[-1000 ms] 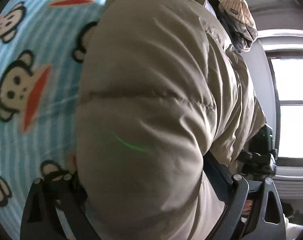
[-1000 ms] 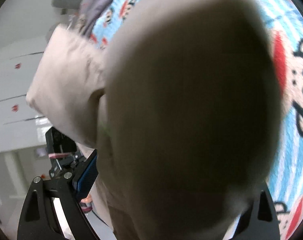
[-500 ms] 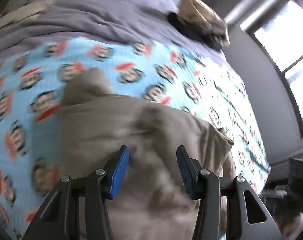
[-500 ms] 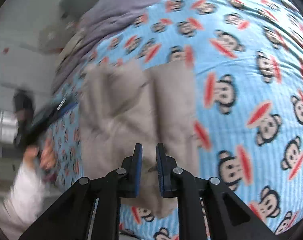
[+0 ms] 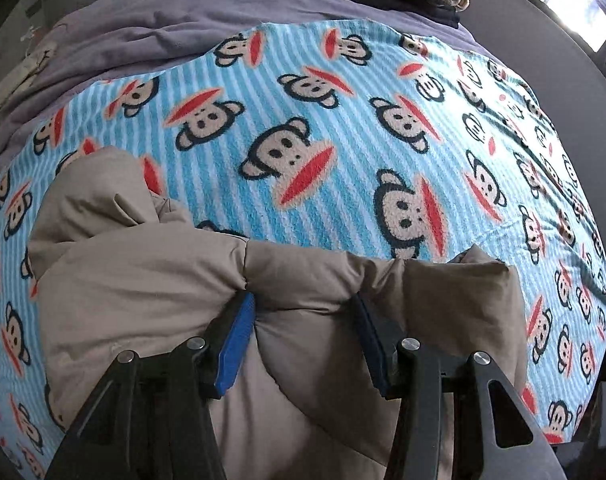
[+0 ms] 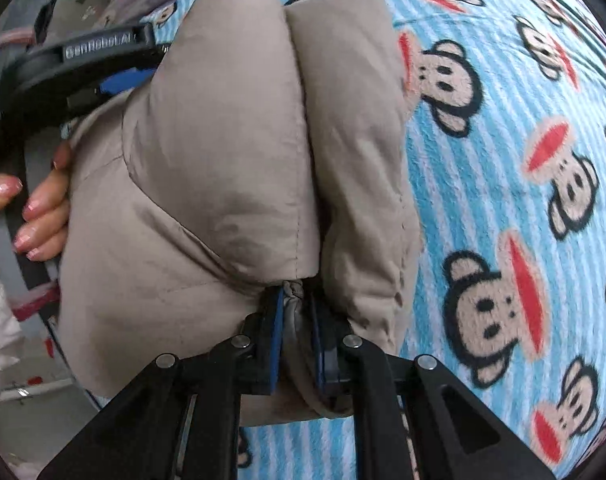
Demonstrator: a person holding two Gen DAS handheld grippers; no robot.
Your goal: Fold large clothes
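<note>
Padded beige jacket is pinched in both the left gripper and, at its 3 o'clock end, the closing right gripper; lift both evenly over the blanket.

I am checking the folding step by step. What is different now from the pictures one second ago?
A second ago the beige padded jacket filled both views, close to the cameras. Now it lies bunched on the monkey blanket. The left gripper has closed around a thick fold; the right gripper is closing on a thin pinched edge. The blanket and the purple cover did not change.
</note>
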